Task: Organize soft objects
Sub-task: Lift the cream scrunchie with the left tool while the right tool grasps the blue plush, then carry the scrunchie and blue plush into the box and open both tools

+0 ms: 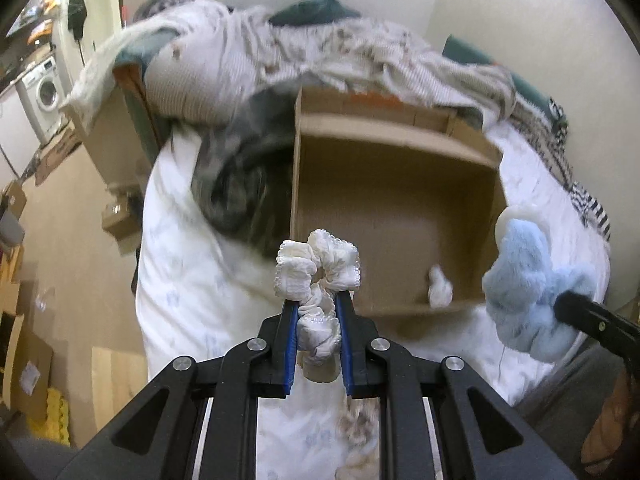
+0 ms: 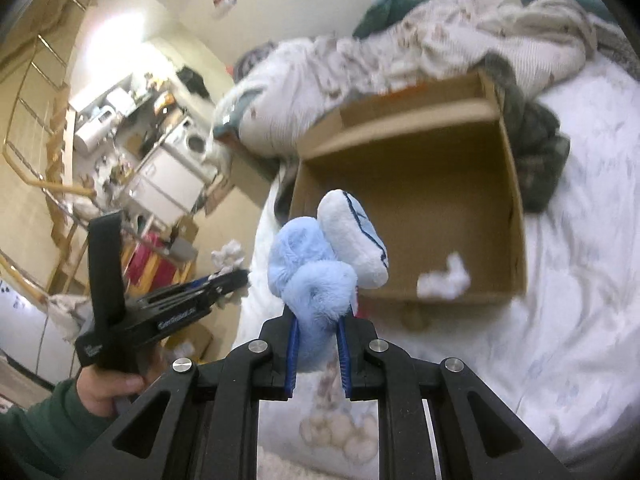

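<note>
Now both tools grip: left tool [image 1: 316,312] scrunchie [image 1: 316,268], right tool [image 2: 318,320] plush [image 2: 320,260].

Cardboard box [image 1: 400,184] open above; crumpled bedding [image 1: 320,52] seemingly crowds its far side.

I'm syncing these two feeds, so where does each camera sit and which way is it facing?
Left wrist: on the left gripper, facing the cardboard box on the bed; its fingers pinch a white scrunchie.
Right wrist: on the right gripper, facing the box from its other side; its fingers clamp a blue plush toy; the left hand shows.
Both show the box, the toy and the scrunchie.
</note>
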